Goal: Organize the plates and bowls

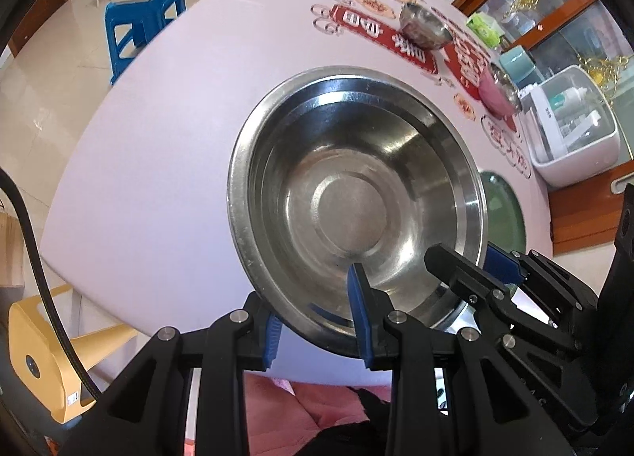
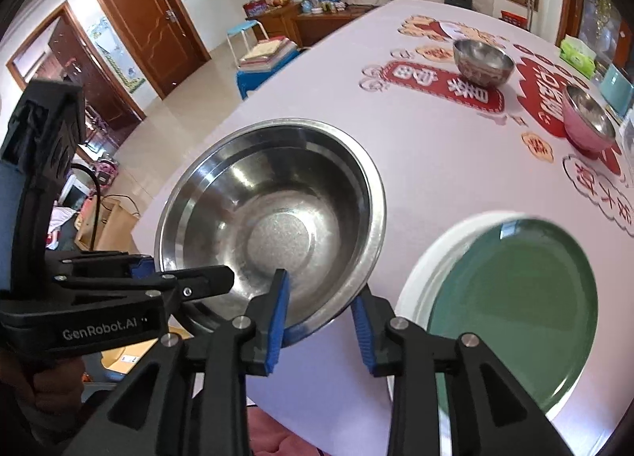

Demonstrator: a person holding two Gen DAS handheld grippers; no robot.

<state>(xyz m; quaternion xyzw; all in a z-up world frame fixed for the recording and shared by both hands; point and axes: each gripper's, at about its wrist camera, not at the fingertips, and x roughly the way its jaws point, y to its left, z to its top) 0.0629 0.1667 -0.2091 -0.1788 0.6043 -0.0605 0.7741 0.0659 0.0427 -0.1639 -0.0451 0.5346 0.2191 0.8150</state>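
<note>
Left wrist view: the left gripper straddles the near rim of the large steel basin on the table, jaws narrow, seemingly clamping the rim, though contact is hard to confirm. Right wrist view: the right gripper straddles the same rim, pads apparently slack, green plate just beside. Basin looks light, stiff and slippery; grip the rolled rim.

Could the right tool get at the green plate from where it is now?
Probably yes. The green plate lies uncovered on the table just beside the right tool, whose fingers straddle the big steel basin's rim; it would only have to leave that rim.
</note>
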